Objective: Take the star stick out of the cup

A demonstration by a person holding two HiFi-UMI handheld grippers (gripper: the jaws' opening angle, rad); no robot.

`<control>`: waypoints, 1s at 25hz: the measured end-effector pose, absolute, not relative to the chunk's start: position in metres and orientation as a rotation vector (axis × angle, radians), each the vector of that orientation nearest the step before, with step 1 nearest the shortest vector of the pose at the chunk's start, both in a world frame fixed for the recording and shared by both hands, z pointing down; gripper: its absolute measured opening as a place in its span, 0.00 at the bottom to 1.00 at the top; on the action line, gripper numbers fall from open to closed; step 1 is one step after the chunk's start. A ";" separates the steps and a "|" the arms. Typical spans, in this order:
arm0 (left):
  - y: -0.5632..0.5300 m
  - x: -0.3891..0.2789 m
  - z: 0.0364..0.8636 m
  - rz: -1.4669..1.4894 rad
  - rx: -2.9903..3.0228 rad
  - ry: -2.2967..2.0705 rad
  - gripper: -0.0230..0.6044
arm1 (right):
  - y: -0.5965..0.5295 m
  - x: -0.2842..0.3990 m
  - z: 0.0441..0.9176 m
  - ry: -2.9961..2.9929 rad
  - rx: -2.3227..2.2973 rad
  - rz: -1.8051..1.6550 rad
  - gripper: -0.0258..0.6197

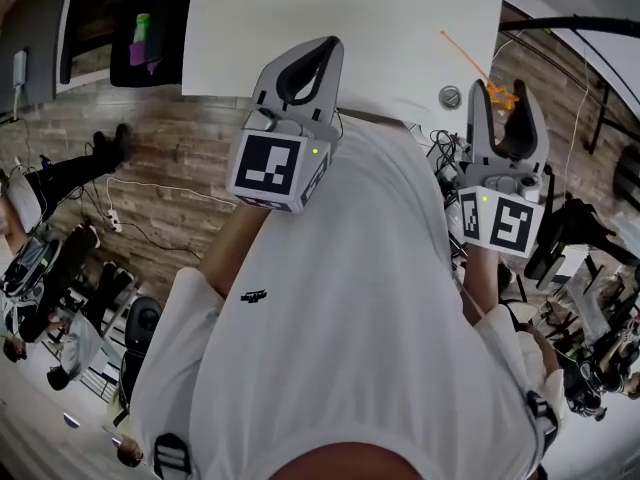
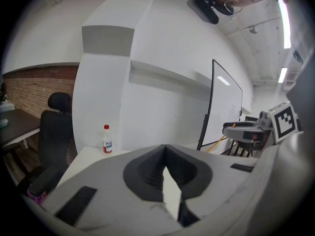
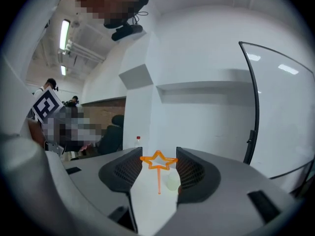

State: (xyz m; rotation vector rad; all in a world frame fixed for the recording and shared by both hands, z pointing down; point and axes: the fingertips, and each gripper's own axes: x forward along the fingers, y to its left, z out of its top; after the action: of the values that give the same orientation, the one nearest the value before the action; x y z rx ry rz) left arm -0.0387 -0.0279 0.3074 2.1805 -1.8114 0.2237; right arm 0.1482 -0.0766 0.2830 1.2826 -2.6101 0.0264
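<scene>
The right tool [image 3: 159,155] has the star stick [image 3: 158,177] between its jaws. The jaws stand fairly wide, and the side points of the orange star head touch a ribbed pad on either side, so the hold is across the star's tips. The thin stem trails away from the star with its far end free. In the right gripper view that end sits just beside a pale cup [image 3: 172,182], not inside it, so I judge the stick to be clear of the cup. In the head view the stick is held in the air over the near right corner of the white table [image 1: 330,28], and the cup stands on the table beyond the tool.

The left tool [image 2: 165,147] has its jaws closed tip to tip with nothing in them. It is held up near the table's near edge and is well apart from the stick. A small bottle [image 2: 107,139] stands further along the table.

The stick looks like thin, moulded plastic, very light and a little springy. The star is only an outline, so squeezing it harder would probably bend or crack it. Held only by its points, it could swivel or pop out. A steadier hold would probably be on the star's flat faces or on the stem just under the star, with light pressure.
</scene>
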 end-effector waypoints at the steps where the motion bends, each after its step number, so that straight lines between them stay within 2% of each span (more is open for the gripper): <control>1: -0.028 -0.038 0.306 0.226 2.184 -1.813 0.05 | -0.079 0.151 0.283 -2.616 1.284 0.029 0.38; 25: -0.056 -0.016 0.309 0.263 2.232 -1.760 0.05 | -0.099 0.157 0.291 -2.616 1.285 0.021 0.38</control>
State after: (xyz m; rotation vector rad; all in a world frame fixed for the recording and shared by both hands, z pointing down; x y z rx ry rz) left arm -0.0163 -0.0559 0.3095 2.2316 -1.7596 0.2630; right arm 0.1575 -0.0988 0.2908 1.2848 -2.6161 0.0213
